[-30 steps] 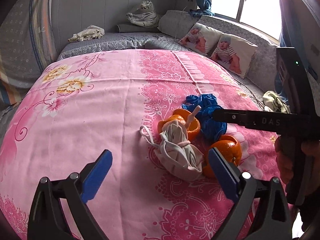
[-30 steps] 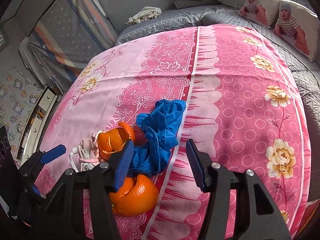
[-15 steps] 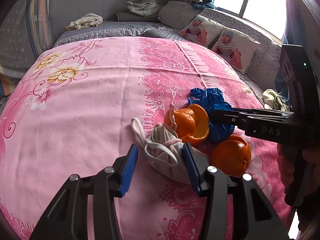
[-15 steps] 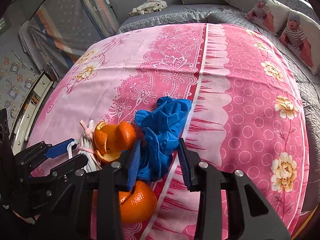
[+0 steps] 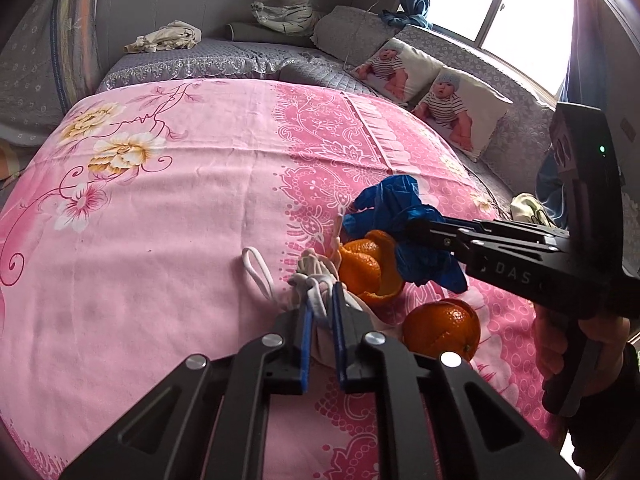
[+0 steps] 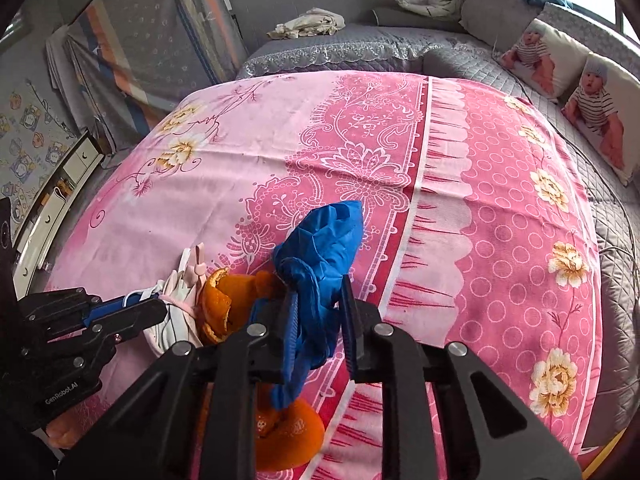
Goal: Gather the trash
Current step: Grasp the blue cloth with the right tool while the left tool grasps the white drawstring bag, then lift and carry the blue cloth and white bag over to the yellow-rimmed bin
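A crumpled white face mask (image 5: 320, 276) lies on the pink floral cloth (image 5: 160, 240). My left gripper (image 5: 320, 300) is shut on the mask's bunched middle and straps. Beside it lies an open orange peel (image 5: 368, 268), and a rounder orange peel (image 5: 440, 330) lies nearer. My right gripper (image 6: 320, 300) is shut on a crumpled blue glove (image 6: 324, 248), which also shows in the left wrist view (image 5: 400, 216). The mask (image 6: 176, 304) and both peels (image 6: 224, 304) (image 6: 288, 436) show in the right wrist view too.
The cloth covers a round table. Grey quilted seating (image 5: 224, 60) curves behind it with baby-print pillows (image 5: 456, 108), a plush tiger (image 5: 284, 8) and a crumpled beige cloth (image 5: 164, 36). A white cabinet (image 6: 52, 196) stands at the left.
Both grippers moved forward and closed. The left one shut on the white mask, the right one shut on the blue glove.
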The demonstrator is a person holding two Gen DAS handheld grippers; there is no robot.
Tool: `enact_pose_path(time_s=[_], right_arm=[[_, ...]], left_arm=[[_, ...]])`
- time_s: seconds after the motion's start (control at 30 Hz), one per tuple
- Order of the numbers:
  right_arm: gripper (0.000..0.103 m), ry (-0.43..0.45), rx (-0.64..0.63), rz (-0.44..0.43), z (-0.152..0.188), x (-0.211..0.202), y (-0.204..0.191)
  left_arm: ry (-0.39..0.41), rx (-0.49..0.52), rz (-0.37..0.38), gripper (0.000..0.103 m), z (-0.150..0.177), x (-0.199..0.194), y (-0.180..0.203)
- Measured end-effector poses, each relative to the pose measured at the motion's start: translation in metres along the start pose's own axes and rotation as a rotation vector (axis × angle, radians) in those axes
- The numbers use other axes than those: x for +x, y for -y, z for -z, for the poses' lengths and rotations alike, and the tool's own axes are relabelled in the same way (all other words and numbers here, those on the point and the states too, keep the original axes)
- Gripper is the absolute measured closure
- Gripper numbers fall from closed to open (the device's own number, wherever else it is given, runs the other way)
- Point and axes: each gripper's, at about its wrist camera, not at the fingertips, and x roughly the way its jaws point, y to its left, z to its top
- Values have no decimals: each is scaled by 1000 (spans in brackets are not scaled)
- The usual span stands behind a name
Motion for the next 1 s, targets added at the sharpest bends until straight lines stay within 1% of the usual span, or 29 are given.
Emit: enact_pose_path(time_s=[0.07,0.17,0.27,0.43,0.57,0.73,0.87,1.0], right_arm=[[86,13,7,2,-3,-3,0],[86,34,18,1,-8,-8,2],[86,59,31,-3,-13,-16,3],[86,110,52,-6,-19,-33,5],[86,155,65,2,-19,-49,6],[86,204,78,9,-18,-71,9],[86,257,88,22,-15,-91,11],[86,291,102,30,-10,-108,14]], left_arm=[[14,-8,6,95,-4,-4,-2],[43,-10,-8,95,-10,-11,-5],[70,-23,-7,95,-16,-19,-8],[130,-28,-32,95,-22,-37,-9],[172,0,-49,95,-24,-51,0],[218,7,-47,95,-28,-68,10],[258,28,-44,95,-28,-81,24],[299,52,-47,95,-29,-93,41]])
